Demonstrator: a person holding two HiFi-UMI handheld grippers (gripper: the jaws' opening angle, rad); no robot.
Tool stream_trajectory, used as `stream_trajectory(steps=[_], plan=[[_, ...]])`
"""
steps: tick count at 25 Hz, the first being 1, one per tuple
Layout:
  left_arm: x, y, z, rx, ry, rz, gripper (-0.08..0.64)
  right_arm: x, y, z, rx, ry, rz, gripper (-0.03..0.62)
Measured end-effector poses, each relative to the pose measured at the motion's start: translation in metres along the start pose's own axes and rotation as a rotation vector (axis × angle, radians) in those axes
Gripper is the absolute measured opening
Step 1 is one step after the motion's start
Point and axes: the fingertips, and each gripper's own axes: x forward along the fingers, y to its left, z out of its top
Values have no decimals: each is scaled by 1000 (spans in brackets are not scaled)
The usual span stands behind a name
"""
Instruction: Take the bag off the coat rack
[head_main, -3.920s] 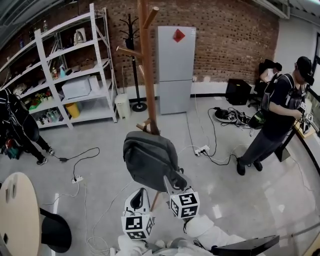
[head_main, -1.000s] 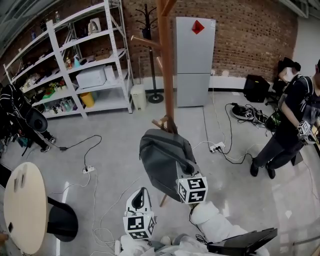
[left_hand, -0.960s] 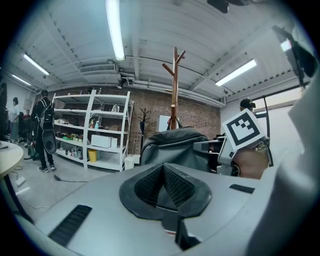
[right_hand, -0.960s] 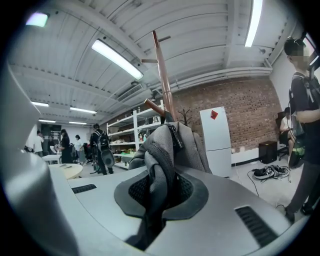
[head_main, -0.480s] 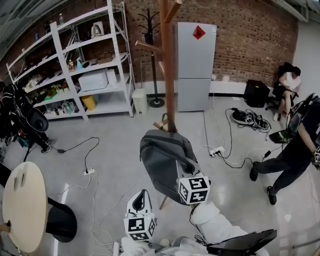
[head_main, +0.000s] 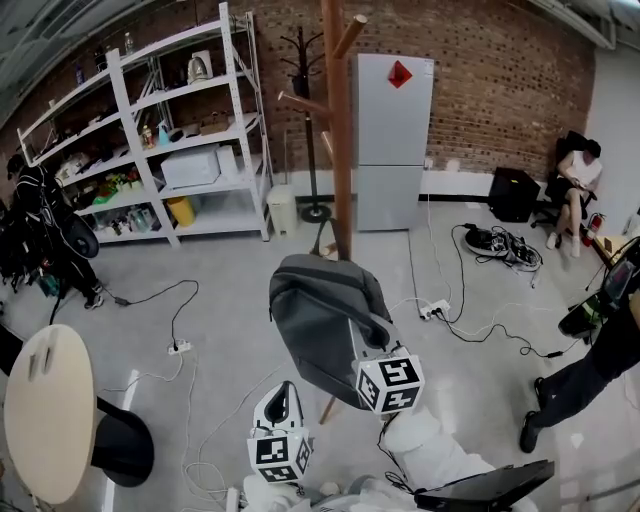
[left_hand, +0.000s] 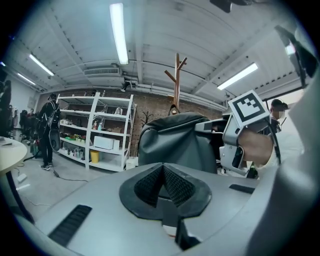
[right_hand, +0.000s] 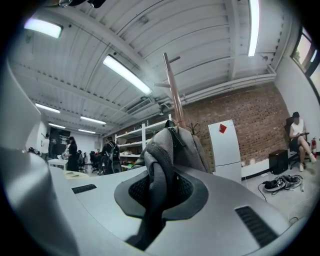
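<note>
Right gripper (right_hand: 159, 192) is clamped on the strap (right_hand: 155, 165) of the grey bag (head_main: 318, 325), which hangs at its eleven o'clock, before the coat rack (head_main: 338, 150) at twelve. Clearance from the pegs cannot be confirmed. Left gripper (left_hand: 162, 185) is closed, empty. Withdrawal likely remains.

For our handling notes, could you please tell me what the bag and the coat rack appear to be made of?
The bag looks like grey woven fabric, matte; the right gripper view shows a textile weave on its strap. The coat rack looks like wood, smooth and reddish-brown with lighter peg ends, though a wood-look finish cannot be excluded.
</note>
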Motion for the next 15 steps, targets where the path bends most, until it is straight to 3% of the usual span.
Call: stream_trajectory(steps=[8,15], plan=[[-8,1,1,-18,0,13,-11,-22,14,10,6,-11,31,26],[-23,-6,-6,-17,10,-3,-11,-46,29,-11,-10,21,38,26]])
